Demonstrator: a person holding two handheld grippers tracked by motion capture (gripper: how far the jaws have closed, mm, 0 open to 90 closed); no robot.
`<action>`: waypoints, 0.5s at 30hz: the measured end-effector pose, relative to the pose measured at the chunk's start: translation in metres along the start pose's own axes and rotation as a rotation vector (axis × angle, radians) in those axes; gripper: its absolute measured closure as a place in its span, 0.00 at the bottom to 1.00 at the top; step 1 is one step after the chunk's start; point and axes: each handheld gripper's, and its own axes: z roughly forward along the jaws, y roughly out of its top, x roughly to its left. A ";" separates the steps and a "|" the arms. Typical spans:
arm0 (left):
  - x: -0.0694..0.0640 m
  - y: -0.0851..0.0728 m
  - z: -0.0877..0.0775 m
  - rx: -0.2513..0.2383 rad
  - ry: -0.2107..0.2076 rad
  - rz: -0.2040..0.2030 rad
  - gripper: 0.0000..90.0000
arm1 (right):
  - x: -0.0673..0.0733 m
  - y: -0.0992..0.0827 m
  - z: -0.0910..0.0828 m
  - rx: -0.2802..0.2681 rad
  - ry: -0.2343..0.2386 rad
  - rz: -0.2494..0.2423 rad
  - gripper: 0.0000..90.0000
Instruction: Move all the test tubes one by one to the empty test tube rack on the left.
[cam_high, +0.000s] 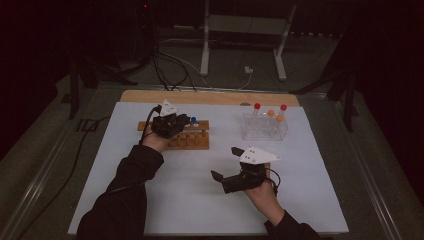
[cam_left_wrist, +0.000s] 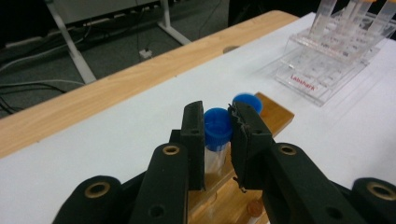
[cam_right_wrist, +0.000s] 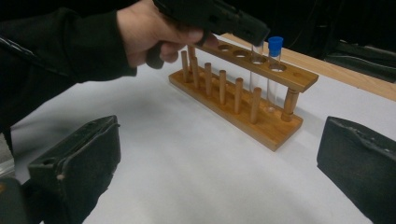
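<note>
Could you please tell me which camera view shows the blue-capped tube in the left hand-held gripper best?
The left gripper view: the blue-capped tube sits close up, clamped between the left hand-held gripper jaws above the wooden rack. The right gripper view shows its clear body under the gripper; the high view shows just a blue speck.

The rack (cam_right_wrist: 243, 100) is varnished wood, smooth with a soft sheen, its pegs the same. The tube (cam_left_wrist: 216, 156) in the left tongs (cam_left_wrist: 218, 140) is clear plastic or glass under a ribbed blue plastic cap (cam_left_wrist: 217, 127). The tongs' pads are matt black and rough-edged. A matt white sheet (cam_high: 200, 200) covers the wooden table (cam_left_wrist: 93, 100). The farther stand (cam_left_wrist: 322, 70) is glossy clear plastic.
</note>
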 end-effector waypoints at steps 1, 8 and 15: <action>0.001 -0.001 0.001 0.005 0.001 0.003 0.86 | 0.000 0.000 0.000 0.001 0.001 -0.002 0.00; 0.001 -0.002 0.000 0.006 -0.006 0.000 0.85 | -0.001 0.000 0.000 0.003 0.010 0.001 0.00; -0.004 0.000 -0.015 -0.014 -0.032 0.005 0.60 | -0.004 0.002 -0.005 -0.030 -0.005 -0.001 0.00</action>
